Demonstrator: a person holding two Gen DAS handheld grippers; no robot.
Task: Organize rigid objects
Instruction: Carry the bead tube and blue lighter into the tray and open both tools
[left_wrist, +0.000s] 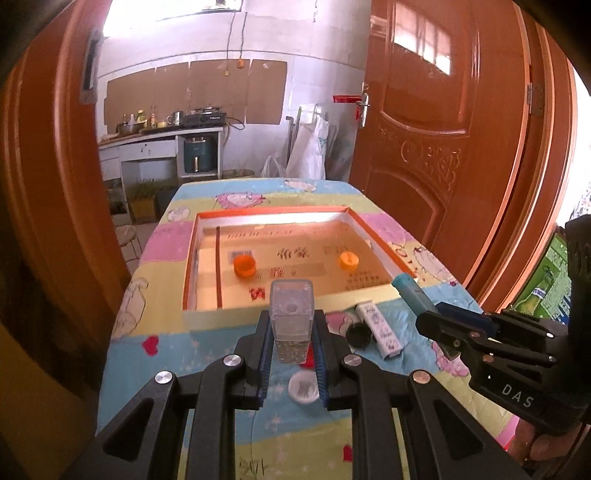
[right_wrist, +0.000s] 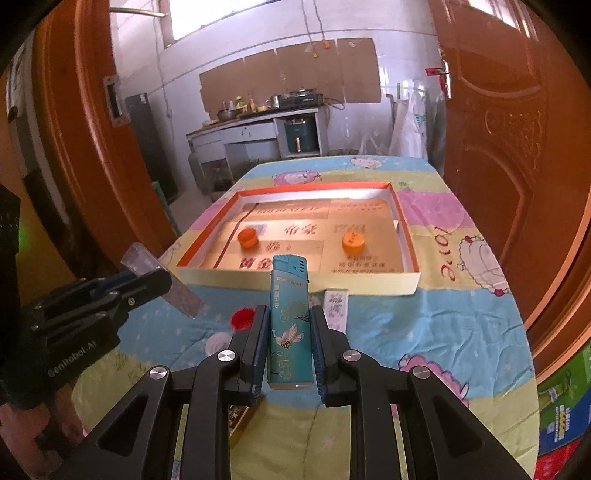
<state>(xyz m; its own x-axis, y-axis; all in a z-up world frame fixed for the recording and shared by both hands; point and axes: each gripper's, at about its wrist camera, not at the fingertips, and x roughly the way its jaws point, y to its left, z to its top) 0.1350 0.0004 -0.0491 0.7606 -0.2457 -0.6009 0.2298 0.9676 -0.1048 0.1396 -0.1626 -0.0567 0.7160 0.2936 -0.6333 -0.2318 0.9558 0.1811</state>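
My left gripper clamps a clear box, long axis pointing away toward the tray. My right gripper pinches a teal lighter likewise. Both hover short of the tray's near wall, its middle floor bare.

your left claw and right claw are matte black linkages with silver round pivot screws and blue ribbed pads; white lettering marks each housing; black casing covers the grips.
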